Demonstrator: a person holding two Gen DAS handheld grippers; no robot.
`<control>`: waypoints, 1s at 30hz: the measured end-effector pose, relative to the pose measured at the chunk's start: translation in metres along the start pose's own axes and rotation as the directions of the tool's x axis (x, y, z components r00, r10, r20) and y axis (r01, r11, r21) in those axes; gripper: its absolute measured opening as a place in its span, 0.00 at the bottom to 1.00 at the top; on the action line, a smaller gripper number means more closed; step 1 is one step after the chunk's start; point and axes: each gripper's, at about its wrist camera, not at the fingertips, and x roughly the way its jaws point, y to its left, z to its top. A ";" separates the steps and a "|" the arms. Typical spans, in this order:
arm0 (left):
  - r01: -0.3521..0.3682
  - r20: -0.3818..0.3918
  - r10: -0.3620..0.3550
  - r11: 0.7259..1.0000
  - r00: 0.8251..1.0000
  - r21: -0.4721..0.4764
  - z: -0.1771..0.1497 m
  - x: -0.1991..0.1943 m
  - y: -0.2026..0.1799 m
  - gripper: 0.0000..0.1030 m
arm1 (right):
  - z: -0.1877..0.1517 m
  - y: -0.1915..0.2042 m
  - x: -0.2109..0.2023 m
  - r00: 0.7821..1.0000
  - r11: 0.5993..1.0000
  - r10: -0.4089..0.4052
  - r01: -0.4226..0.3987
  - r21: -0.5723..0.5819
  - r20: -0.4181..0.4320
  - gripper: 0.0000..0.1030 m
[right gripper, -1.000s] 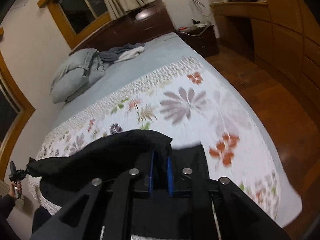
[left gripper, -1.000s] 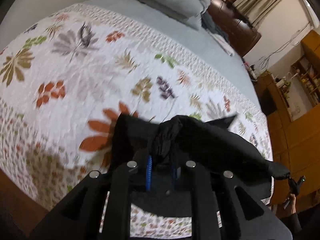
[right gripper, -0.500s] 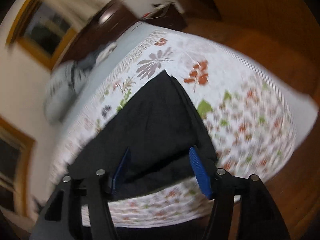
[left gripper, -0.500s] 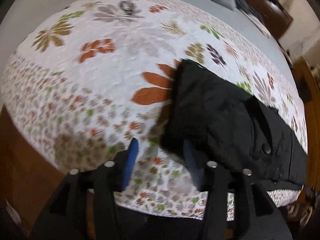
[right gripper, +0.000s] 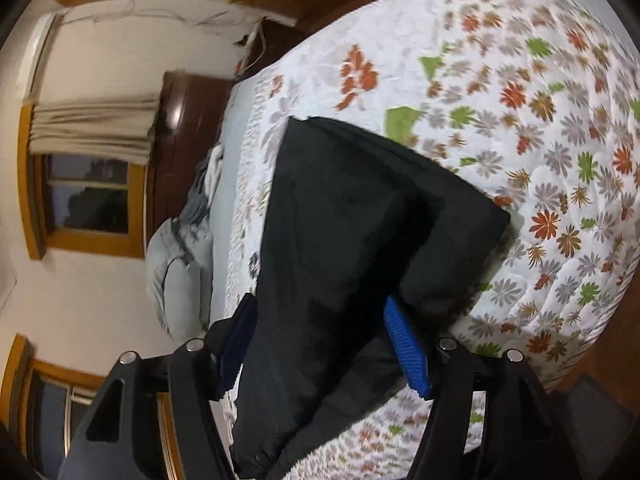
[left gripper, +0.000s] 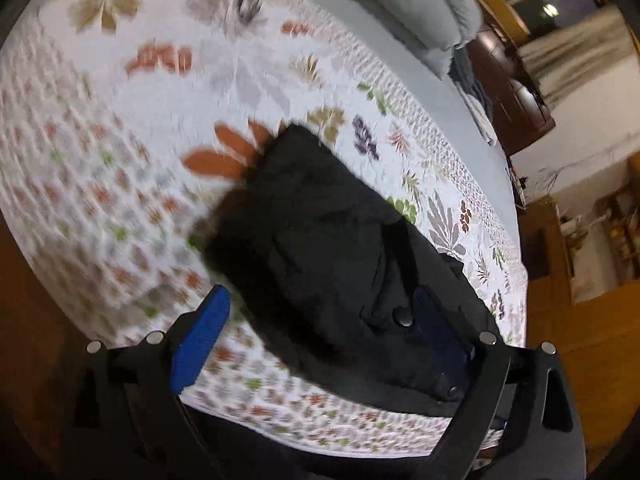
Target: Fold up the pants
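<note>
Black pants [left gripper: 320,240] lie folded on the floral quilt [left gripper: 160,100], close to the bed's near edge. My left gripper [left gripper: 320,336] hangs low over them, its jaws opening wide. One blue pad [left gripper: 200,340] is over bare quilt, and the other sits above the snap-button end of the pants. In the right wrist view the pants [right gripper: 340,220] run up between the blue pads [right gripper: 404,348] of my right gripper [right gripper: 320,344]. Its jaws are opening too, and the cloth lies slack between them, not pinched.
Grey pillows [left gripper: 432,8] and a dark wooden headboard [left gripper: 508,92] are at the bed's far end. A window with curtains [right gripper: 88,196] is on the wall behind. Wooden floor [right gripper: 608,364] and wood cabinets [left gripper: 580,320] surround the bed.
Both grippers were shut on bunched pants fabric held above the quilt. They have sunk, rolled and opened. The pants have dropped flat onto the quilt.
</note>
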 end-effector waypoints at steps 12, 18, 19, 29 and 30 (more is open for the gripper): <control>-0.080 -0.032 0.079 0.997 0.996 -0.012 0.007 0.045 -0.012 0.31 | 0.012 0.002 0.004 0.999 1.000 -0.023 0.023 0.018 0.049 0.58; -0.064 -0.021 0.063 0.997 0.998 -0.044 0.013 0.039 -0.012 0.09 | 0.014 0.019 0.002 0.996 0.995 -0.076 0.079 -0.066 0.049 0.07; -0.053 -0.019 0.052 0.997 0.998 -0.053 0.013 0.035 -0.011 0.08 | 0.013 0.024 -0.001 0.996 0.993 -0.077 0.082 -0.083 0.053 0.07; -0.077 -0.084 0.071 0.994 0.994 -0.082 0.010 0.047 0.011 0.08 | 0.005 0.001 -0.021 0.989 0.985 -0.141 0.145 -0.089 0.049 0.06; -0.079 -0.083 0.072 0.993 0.994 -0.084 0.009 0.049 0.013 0.08 | 0.005 -0.002 -0.019 0.987 0.983 -0.152 0.155 -0.093 0.044 0.06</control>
